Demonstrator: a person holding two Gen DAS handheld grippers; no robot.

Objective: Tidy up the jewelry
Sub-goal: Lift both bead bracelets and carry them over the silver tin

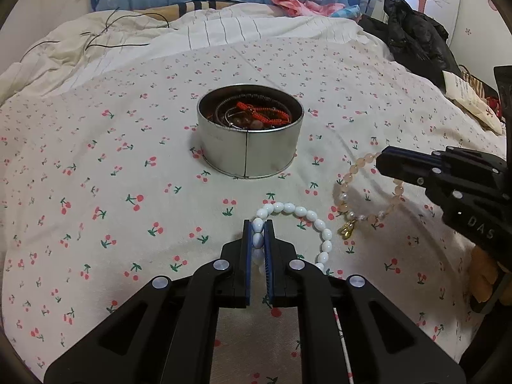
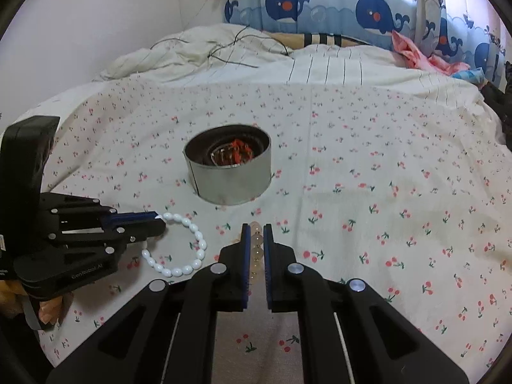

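Holding two bracelets on the cherry-print bedsheet point(image 1: 96, 160): my left gripper point(image 1: 258, 224) jaws clamp the white bead bracelet point(image 1: 307, 216); my right gripper point(image 2: 255, 228) jaws clamp the peach bead bracelet point(image 1: 348, 176). Round tin point(image 1: 249, 147) just beyond.

A: Identify the support surface.
B: A bed with a cream cherry-print sheet point(image 1: 96, 166).

A: List the items lying directly on it.
B: A round metal tin point(image 1: 250, 134) stands near the centre. A white bead bracelet point(image 1: 307, 220) and a peach bead bracelet point(image 1: 355, 188) lie near each other in front of it. At the far end: a rumpled duvet point(image 2: 198, 54), thin black cable point(image 1: 105, 32), pink cloth point(image 1: 294, 1), dark jacket point(image 1: 416, 41).
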